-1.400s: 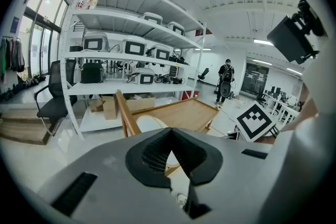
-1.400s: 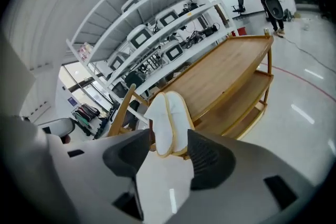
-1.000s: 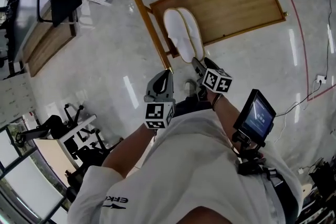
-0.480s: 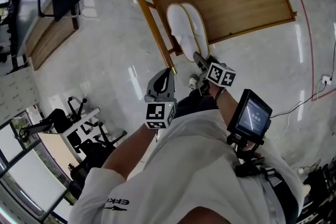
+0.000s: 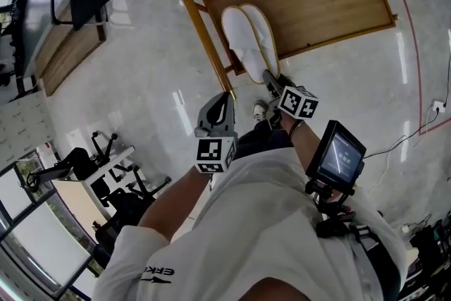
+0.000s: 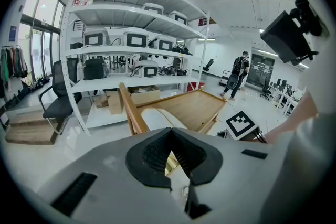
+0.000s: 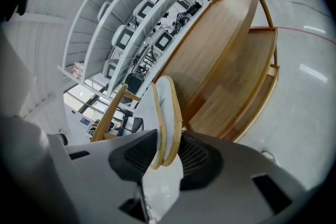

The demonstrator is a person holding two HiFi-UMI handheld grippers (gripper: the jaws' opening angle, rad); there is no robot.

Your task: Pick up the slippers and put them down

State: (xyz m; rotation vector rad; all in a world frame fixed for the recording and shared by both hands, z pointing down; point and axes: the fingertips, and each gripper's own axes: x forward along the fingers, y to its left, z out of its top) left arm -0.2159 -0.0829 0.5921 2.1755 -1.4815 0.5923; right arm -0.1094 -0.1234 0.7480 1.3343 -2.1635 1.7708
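Note:
A pair of white slippers [image 5: 246, 42] with tan edging lies side by side on a low wooden rack [image 5: 317, 3]. My right gripper [image 5: 271, 81] is at their heel ends. In the right gripper view the two slippers [image 7: 165, 113] stand on edge, pressed together between the closing jaws, and both pads touch them. My left gripper [image 5: 224, 101] hangs short of the rack's gold post with its tips together and nothing in them. In the left gripper view, that gripper [image 6: 170, 131] points at the rack [image 6: 194, 107].
White shelving [image 6: 131, 34] with boxes and machines stands behind the rack, with a black office chair [image 6: 58, 102] to its left. A person [image 6: 241, 68] stands far off. A screen device [image 5: 338, 155] rides on the right forearm. Glossy floor surrounds the rack.
The head view has shifted a little. The right gripper stays at the slippers' heels, slightly closer in. The left gripper has not moved.

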